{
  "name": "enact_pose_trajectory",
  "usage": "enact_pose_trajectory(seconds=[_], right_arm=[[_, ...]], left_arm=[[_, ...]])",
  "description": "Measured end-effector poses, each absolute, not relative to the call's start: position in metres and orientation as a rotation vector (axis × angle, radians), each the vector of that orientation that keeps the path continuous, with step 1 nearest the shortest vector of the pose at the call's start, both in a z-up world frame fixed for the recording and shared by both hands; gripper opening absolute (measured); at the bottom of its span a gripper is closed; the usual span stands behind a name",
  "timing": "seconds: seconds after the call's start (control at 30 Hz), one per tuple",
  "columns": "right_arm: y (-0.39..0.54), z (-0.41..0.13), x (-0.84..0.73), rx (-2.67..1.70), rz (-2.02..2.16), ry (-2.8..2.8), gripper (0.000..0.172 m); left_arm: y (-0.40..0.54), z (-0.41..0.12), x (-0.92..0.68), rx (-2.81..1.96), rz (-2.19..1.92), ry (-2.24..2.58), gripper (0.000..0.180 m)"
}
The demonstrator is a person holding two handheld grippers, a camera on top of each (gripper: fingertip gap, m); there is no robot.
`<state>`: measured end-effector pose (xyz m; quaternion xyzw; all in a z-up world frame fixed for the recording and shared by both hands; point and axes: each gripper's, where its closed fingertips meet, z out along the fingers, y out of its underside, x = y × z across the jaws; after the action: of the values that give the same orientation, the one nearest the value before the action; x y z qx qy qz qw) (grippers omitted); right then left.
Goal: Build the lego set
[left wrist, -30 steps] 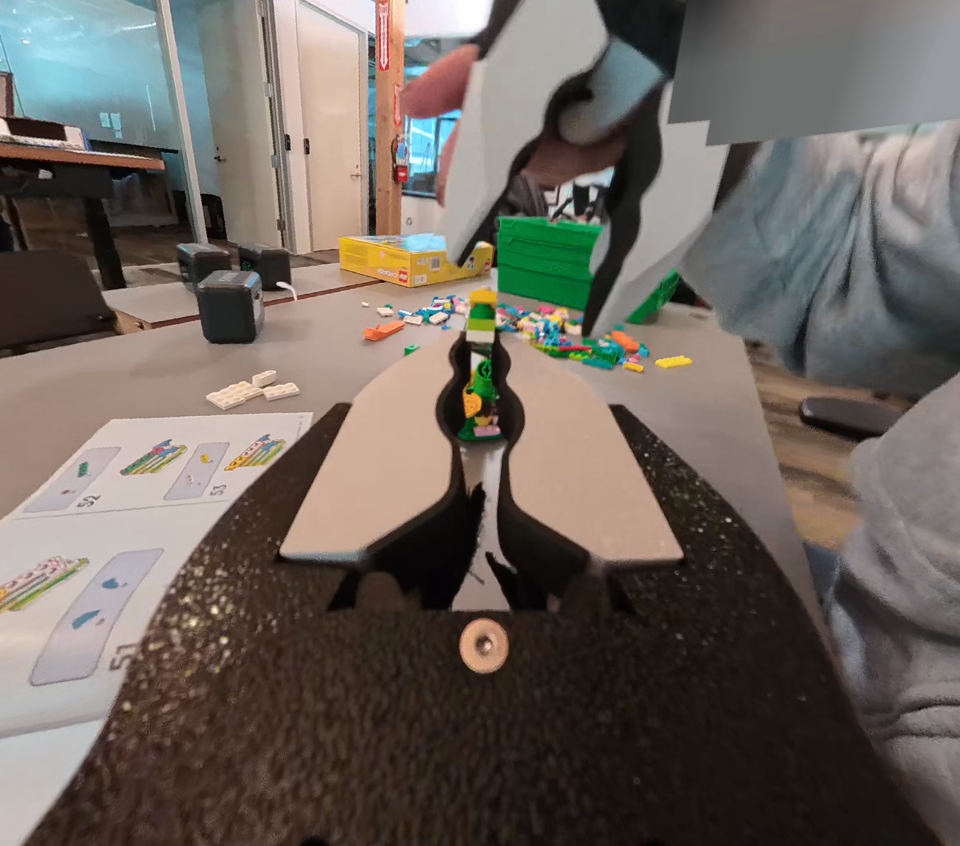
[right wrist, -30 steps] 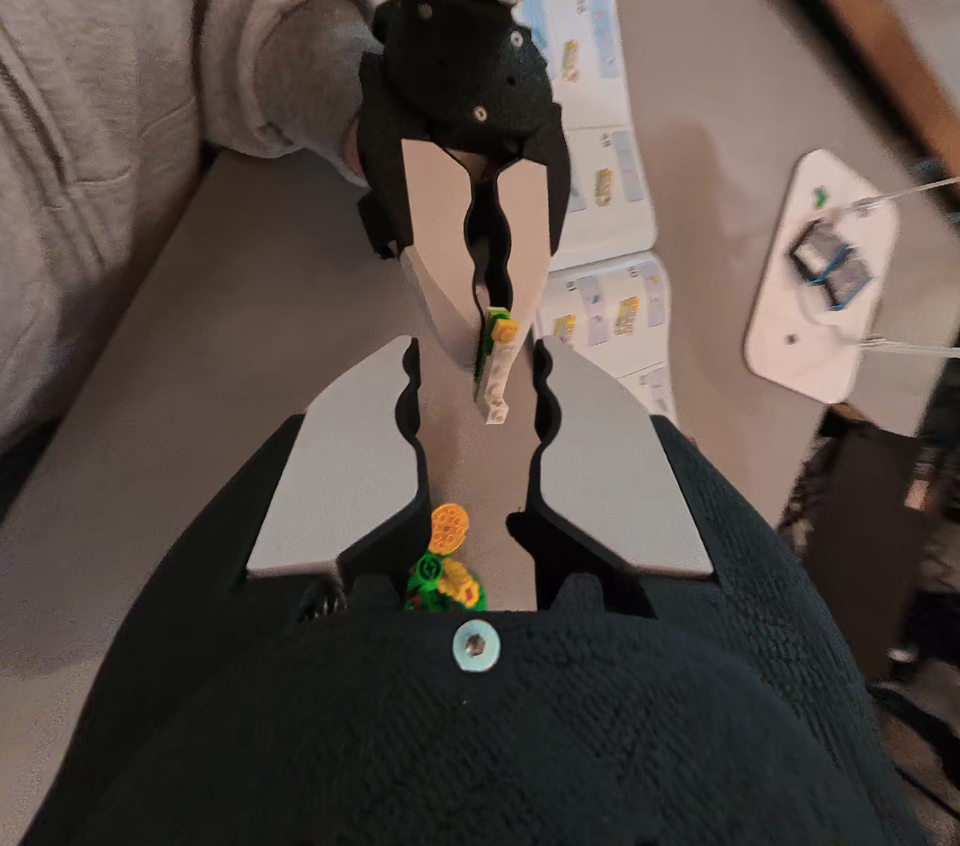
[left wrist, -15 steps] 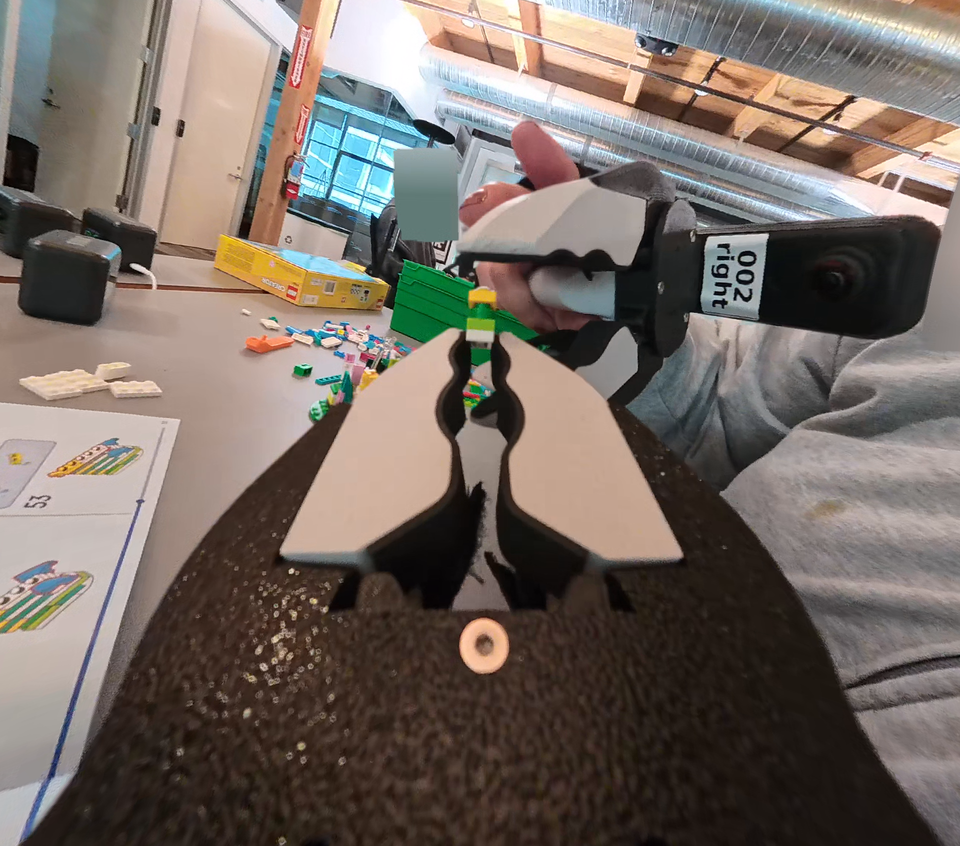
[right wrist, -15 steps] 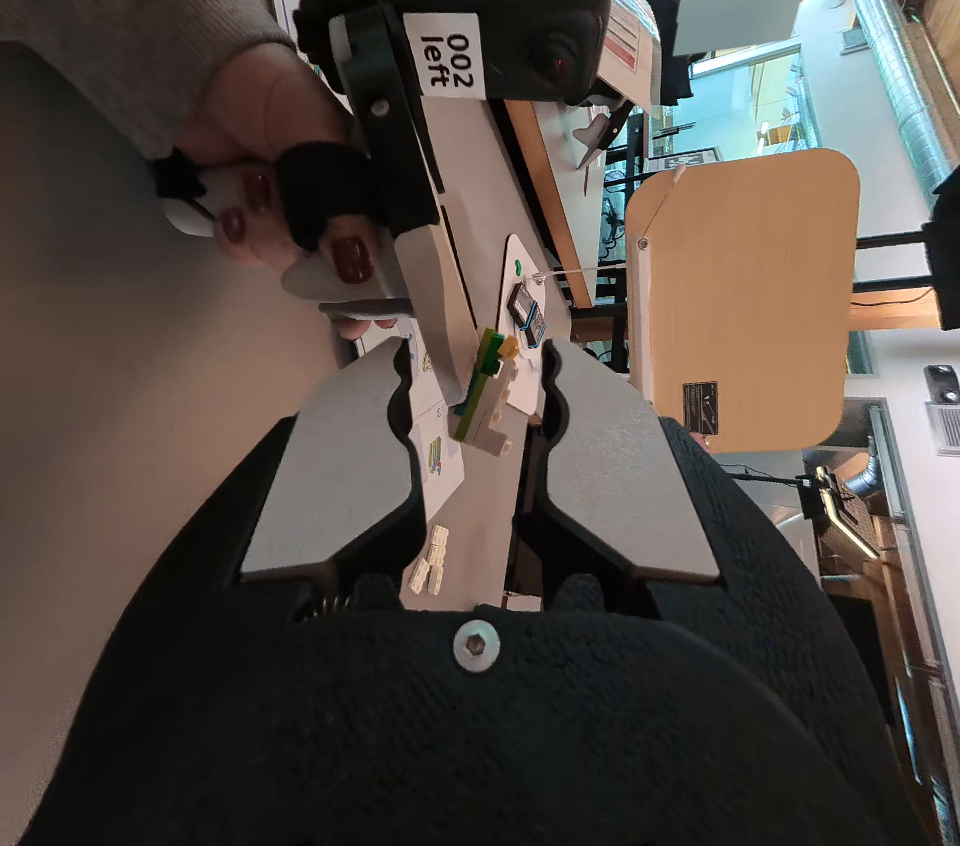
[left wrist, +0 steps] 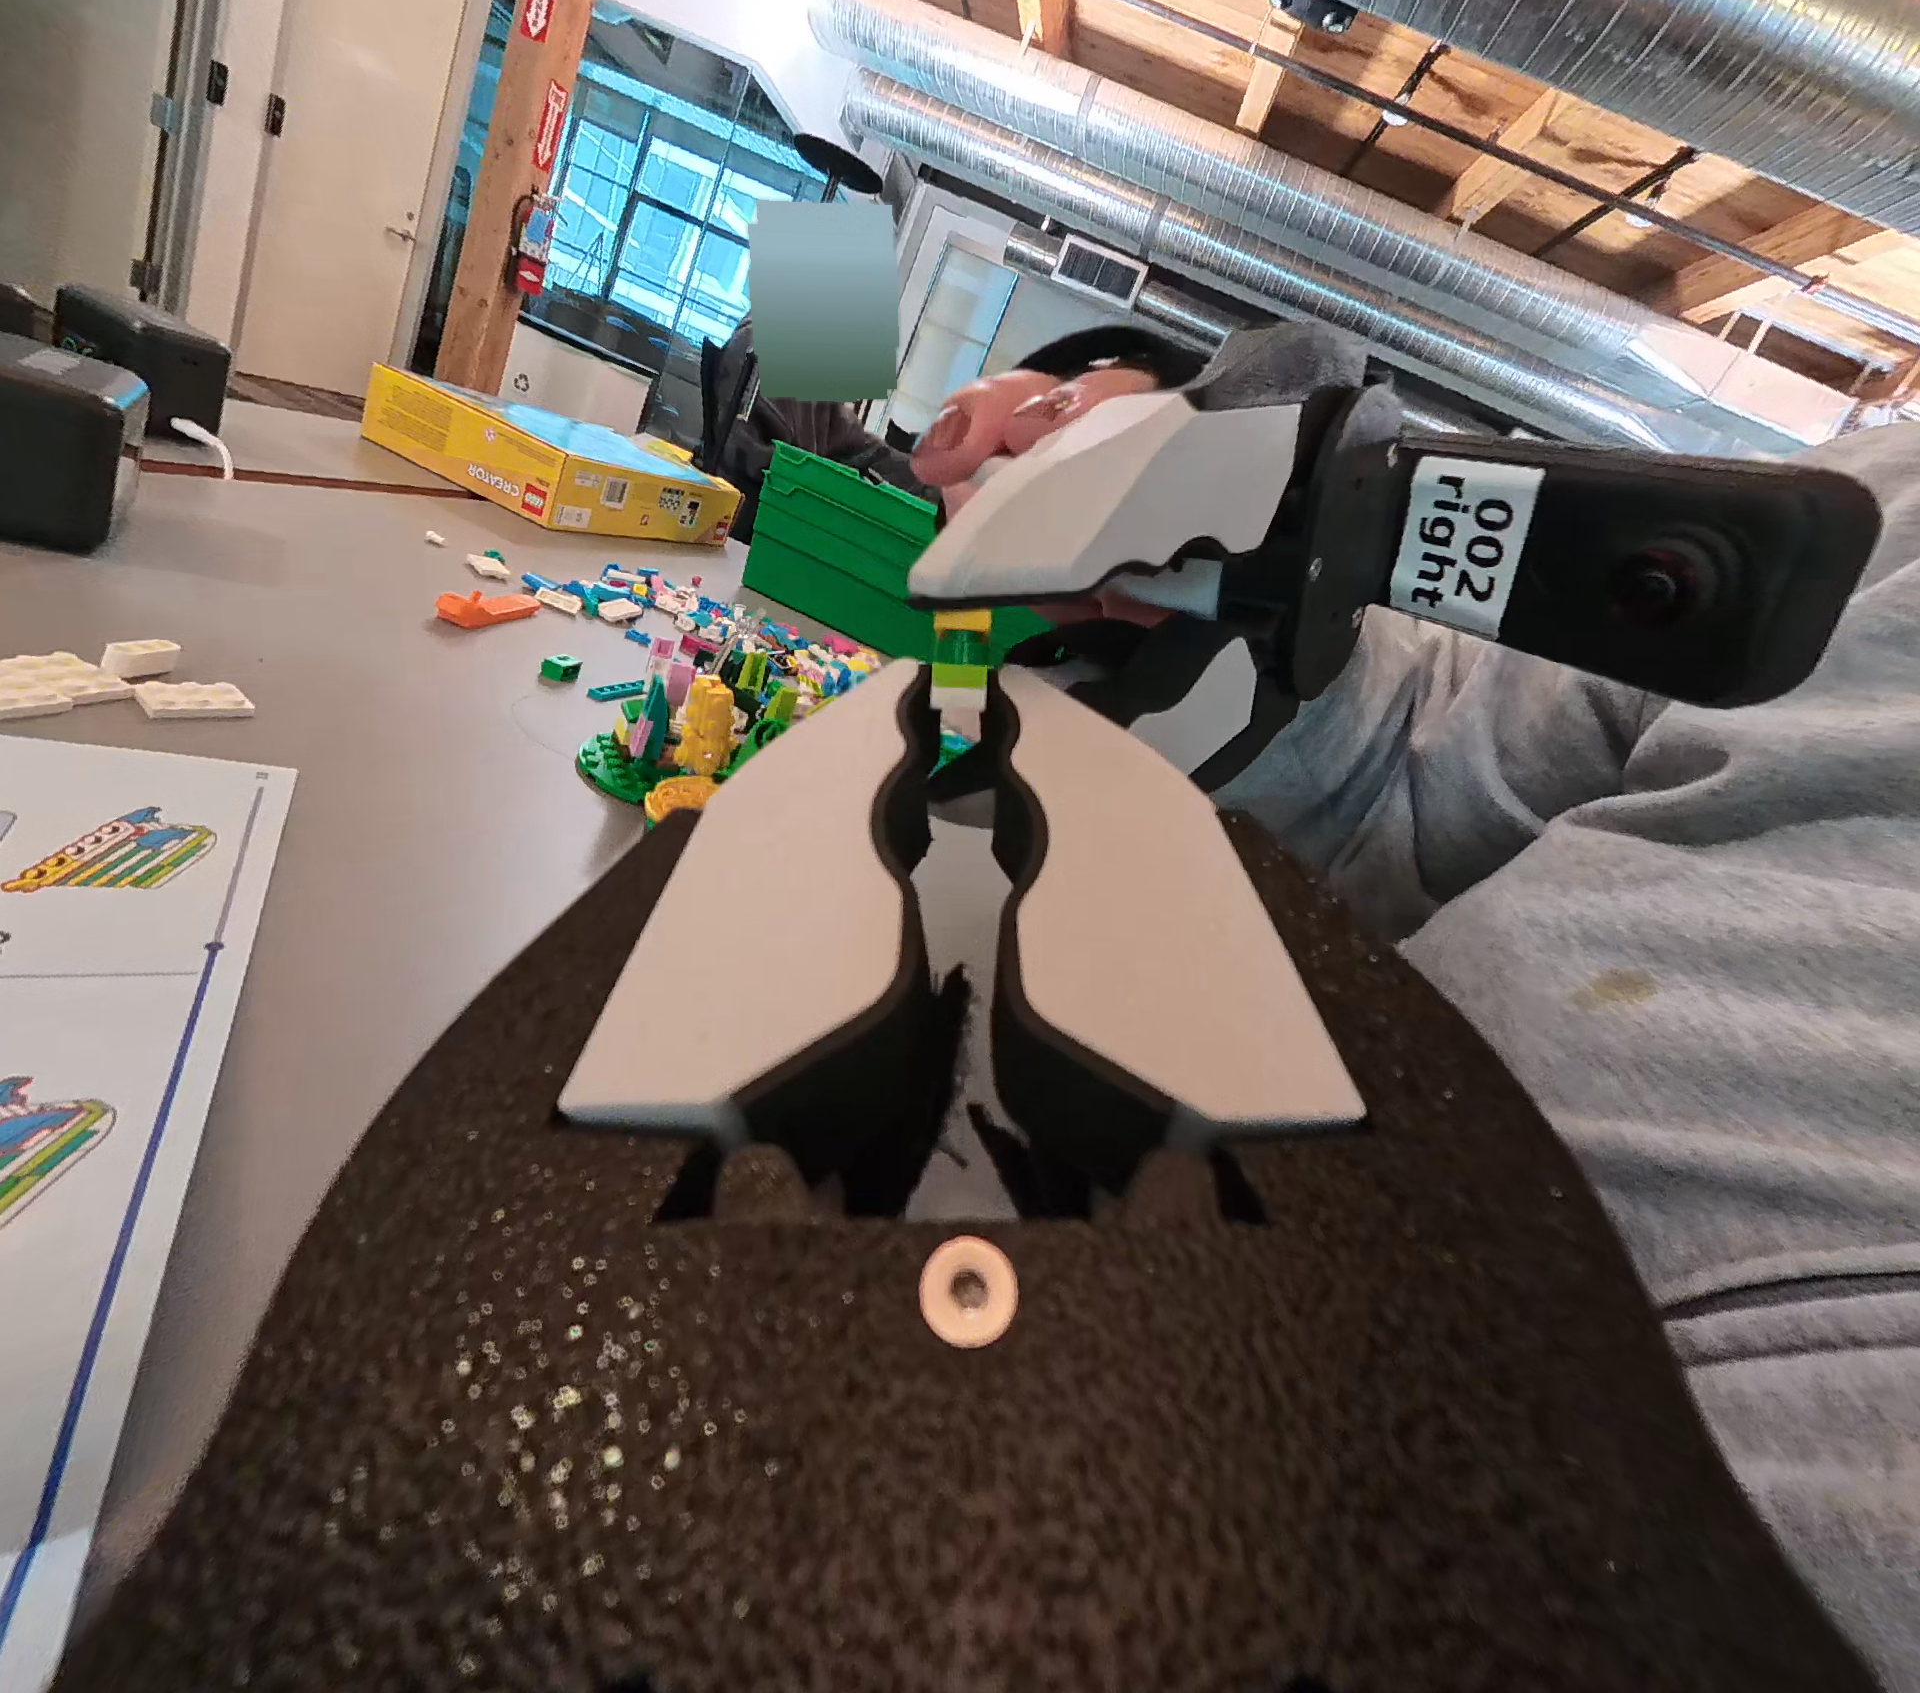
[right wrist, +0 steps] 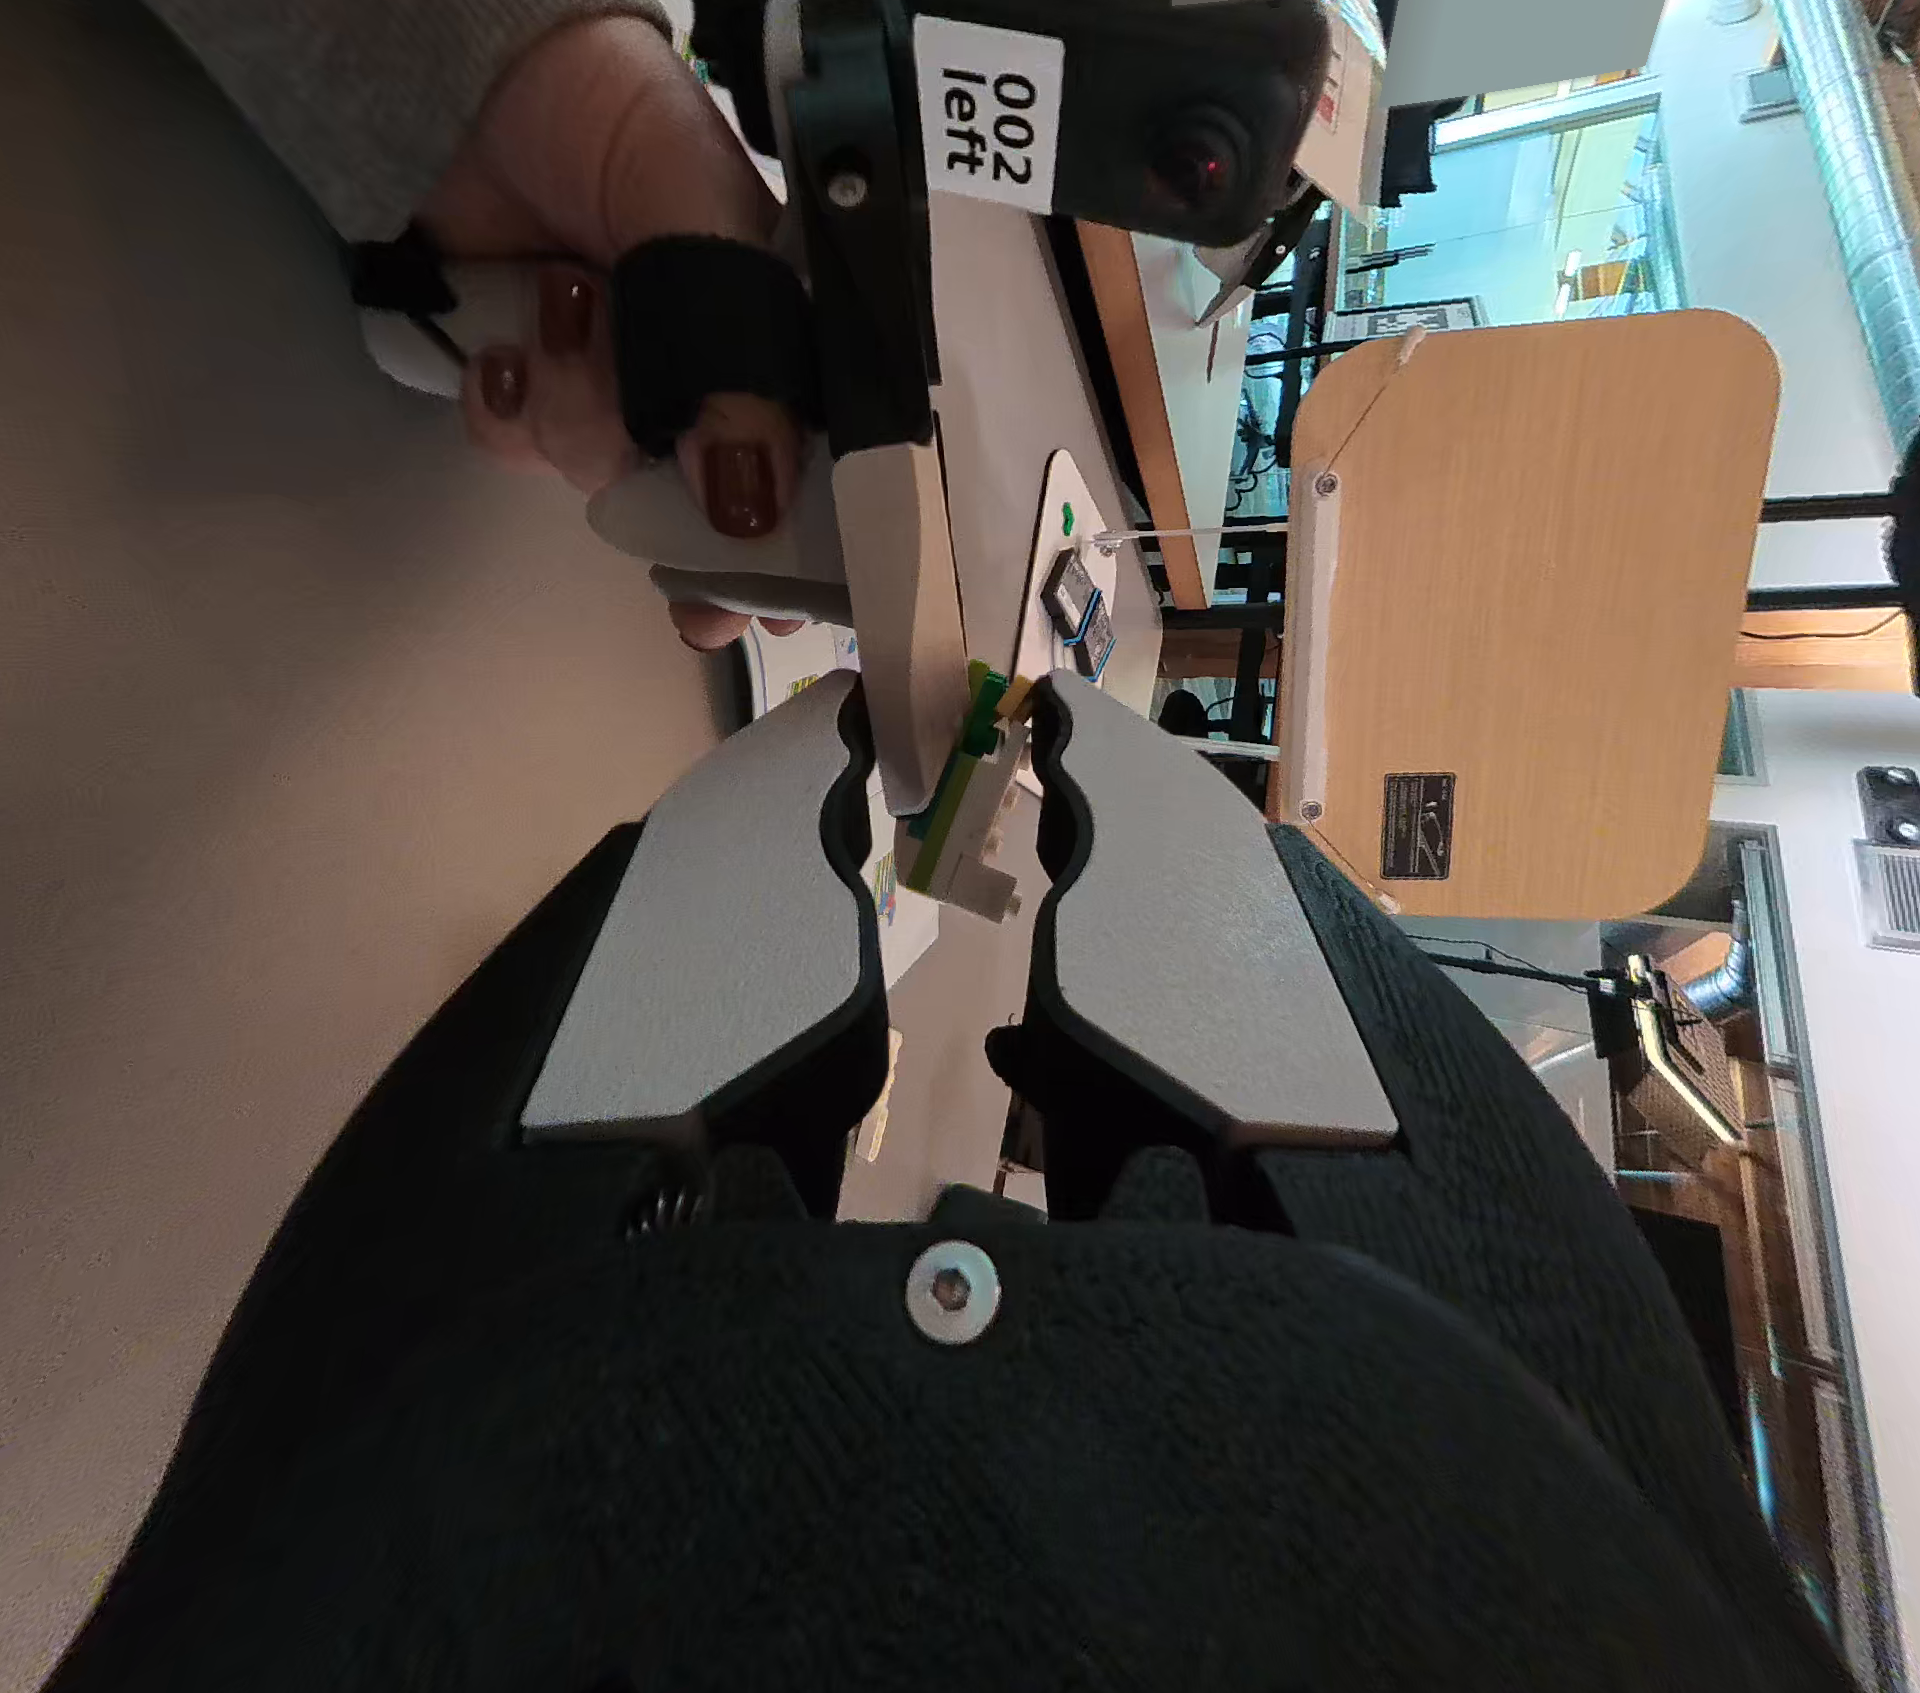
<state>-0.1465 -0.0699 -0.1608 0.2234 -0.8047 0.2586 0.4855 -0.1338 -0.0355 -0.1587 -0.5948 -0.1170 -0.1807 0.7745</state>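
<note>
L gripper (left wrist: pixel 961 687): fingers pressed nearly together, pinching a small brick stack (left wrist: pixel 961 656) at the very tips. Pads bear on the white/lime lower courses from both sides.
Brick stack: white at base, then lime, dk green, yellow cap on top. Held in the air above the table (left wrist: pixel 364 604), poking out at 12 o'clock past the L tips.
R gripper (right wrist: pixel 951 708): jaws partly spread, straddling both the stack and one L finger. Comes in from 3 o'clock in the L wrist view.
R contact: one R fingertip (left wrist: pixel 956 578) sits on the yellow cap. Far side: R pad is just beside the L finger's edge; can't tell if it presses.
Grip status R: pinch vs. mere straddle not resolvable.
Hand (right wrist: pixel 582 293): wraps L gripper handle, at 10 o'clock in the R wrist view.
Loose bricks (left wrist: pixel 665 594): scattered on table, 10 o'clock of L tips, well apart.
Small model on green base (left wrist: pixel 675 739): on table, 9 o'clock, near L finger.
Green bin (left wrist: pixel 831 542): behind the tips, 11 o'clock.
Yellow box (left wrist: pixel 540 469): farther back, 10 o'clock.
Instruction booklet (left wrist: pixel 104 916): open, 8 o'clock, table edge.
White plates (left wrist: pixel 94 677): 9 o'clock, far L.
</note>
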Motion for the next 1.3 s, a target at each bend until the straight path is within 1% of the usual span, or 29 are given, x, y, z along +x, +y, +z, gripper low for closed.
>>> enact_pose_trajectory(seconds=[0.3, 0.43, 0.57, 0.63, 0.7, 0.8, 0.9, 1.0, 1.3], right_arm=[[-0.065, -0.17, -0.14, 0.616, 0.558, -2.038, 0.026], [-0.064, -0.172, -0.139, 0.552, 0.605, -2.065, 0.026], [-0.065, -0.172, -0.134, 0.462, 0.734, -2.125, 0.03], [-0.064, -0.169, -0.135, 0.428, 0.759, -2.123, 0.038], [-0.06, -0.166, -0.136, 0.403, 0.754, -2.112, 0.041], [-0.053, -0.164, -0.14, 0.379, 0.698, -2.084, 0.04], [-0.049, -0.164, -0.145, 0.372, 0.607, -2.024, 0.032], [-0.047, -0.165, -0.147, 0.373, 0.546, -1.988, 0.027], [-0.042, -0.156, -0.141, 0.35, 0.468, -1.901, 0.026]], left_arm=[[-0.029, -0.166, -0.126, -1.358, -0.432, -0.227, 0.008], [-0.029, -0.168, -0.124, -1.369, -0.476, -0.228, 0.008], [-0.029, -0.168, -0.12, -1.365, -0.531, -0.22, 0.008], [-0.029, -0.167, -0.121, -1.359, -0.53, -0.219, 0.008], [-0.03, -0.166, -0.122, -1.35, -0.526, -0.227, 0.008], [-0.031, -0.165, -0.126, -1.333, -0.516, -0.244, 0.008], [-0.032, -0.164, -0.127, -1.327, -0.509, -0.248, 0.008], [-0.032, -0.164, -0.127, -1.326, -0.501, -0.247, 0.008], [-0.028, -0.156, -0.122, -1.361, -0.392, -0.2, 0.008]])
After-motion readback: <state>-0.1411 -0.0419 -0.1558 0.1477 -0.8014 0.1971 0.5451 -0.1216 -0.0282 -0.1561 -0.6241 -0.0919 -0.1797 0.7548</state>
